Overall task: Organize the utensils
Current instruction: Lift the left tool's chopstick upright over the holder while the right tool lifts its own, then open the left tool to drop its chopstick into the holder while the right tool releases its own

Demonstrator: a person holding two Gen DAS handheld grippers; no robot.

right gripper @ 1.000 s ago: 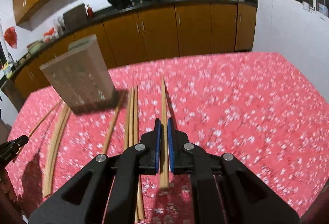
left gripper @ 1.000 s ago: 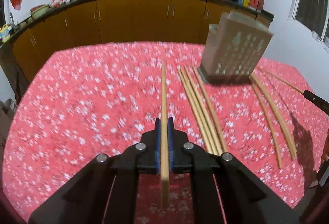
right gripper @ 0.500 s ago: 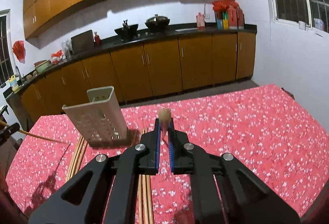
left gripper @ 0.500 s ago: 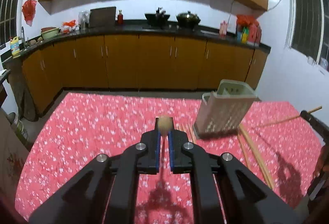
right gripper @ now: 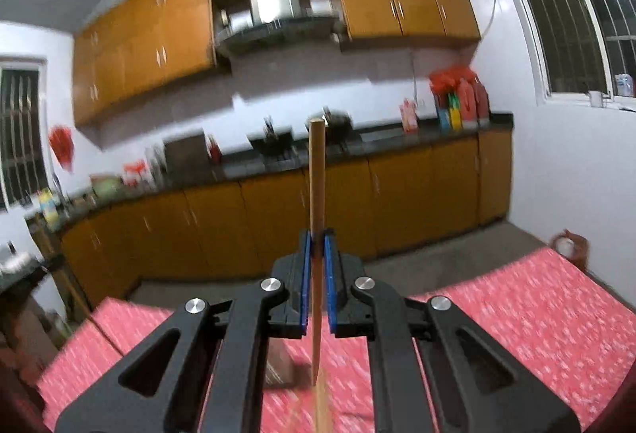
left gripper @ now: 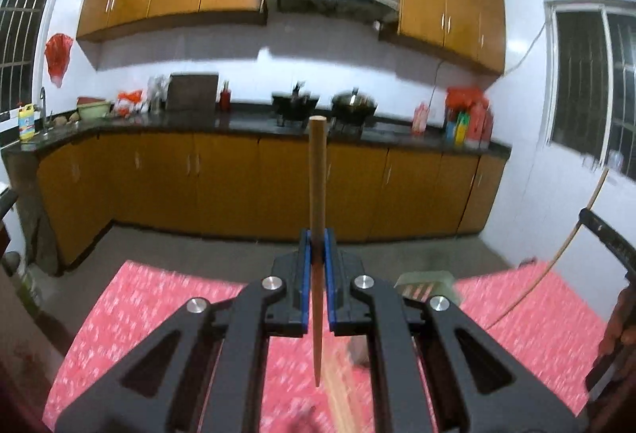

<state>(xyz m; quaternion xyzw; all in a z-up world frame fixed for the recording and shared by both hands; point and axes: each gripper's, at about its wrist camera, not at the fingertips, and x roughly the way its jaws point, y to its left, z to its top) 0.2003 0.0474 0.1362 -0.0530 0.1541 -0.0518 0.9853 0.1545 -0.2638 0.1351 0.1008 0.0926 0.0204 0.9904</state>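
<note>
your left claw (left gripper: 317, 246) is clenched on a chopstick (left gripper: 318, 186), the blue pads pinching it partway along so the blunt end stands up against the kitchen cabinets and the thin end hangs below the fingers. your right claw (right gripper: 317, 246) grips a second chopstick (right gripper: 317, 186) the same way, upright and clear of the desk (right gripper: 536, 313) with its red flowered cloth. both sticks are in the air, touching nothing but the pads.

out from the left claw, just past its right finger, the rim of the pale utensil holder (left gripper: 425, 284) peeks over the black arm; most of it is hidden, and what lies inside cannot be told. a few more chopsticks (left gripper: 342, 393) lie blurred on the cloth below. far right in that view, the other tool shows with its thin stick slanting up.

the step in hand looks like the carry: one stick lifted in each claw, neither yet dropped into the holder. the next move likely calls for bringing each thin end over the holder's open top, one claw at a time so the two don't crowd, tipping the stick near vertical, lowering it past the rim, and only then letting go. the loose sticks on the desk remain to be gathered.
</note>
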